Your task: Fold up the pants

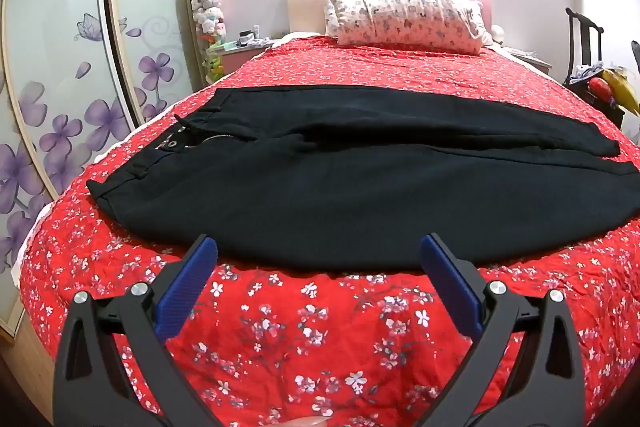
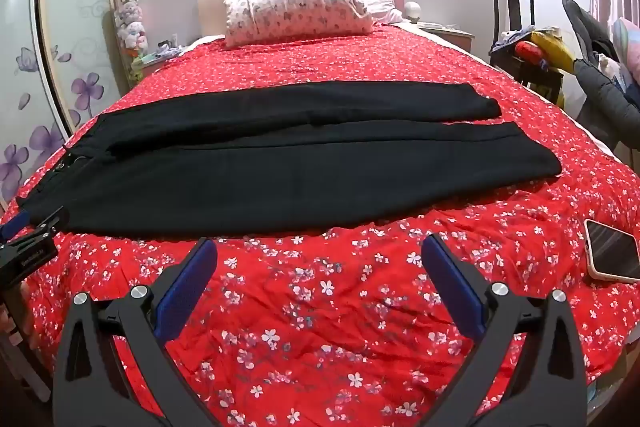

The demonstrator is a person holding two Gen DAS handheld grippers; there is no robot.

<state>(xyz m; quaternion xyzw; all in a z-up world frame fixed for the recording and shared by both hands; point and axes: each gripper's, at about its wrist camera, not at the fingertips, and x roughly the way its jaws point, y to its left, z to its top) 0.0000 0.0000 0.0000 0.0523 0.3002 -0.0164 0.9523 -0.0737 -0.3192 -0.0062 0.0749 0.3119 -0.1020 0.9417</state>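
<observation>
Black pants (image 1: 320, 179) lie flat across a red floral bedspread (image 1: 320, 339), waistband to the left, both legs running right. They also show in the right wrist view (image 2: 288, 163). My left gripper (image 1: 319, 251) is open and empty, its blue pads (image 1: 188, 287) just short of the pants' near edge. My right gripper (image 2: 319, 251) is open and empty, a little short of the near leg's edge. The left gripper also shows at the left edge of the right wrist view (image 2: 28, 239), beside the waistband.
A phone (image 2: 612, 255) lies on the bedspread (image 2: 320, 327) at the right. A floral pillow (image 2: 296, 7) rests at the headboard. A dark chair with bright items (image 2: 532, 47) stands right of the bed. Sliding wardrobe doors (image 1: 60, 67) stand on the left.
</observation>
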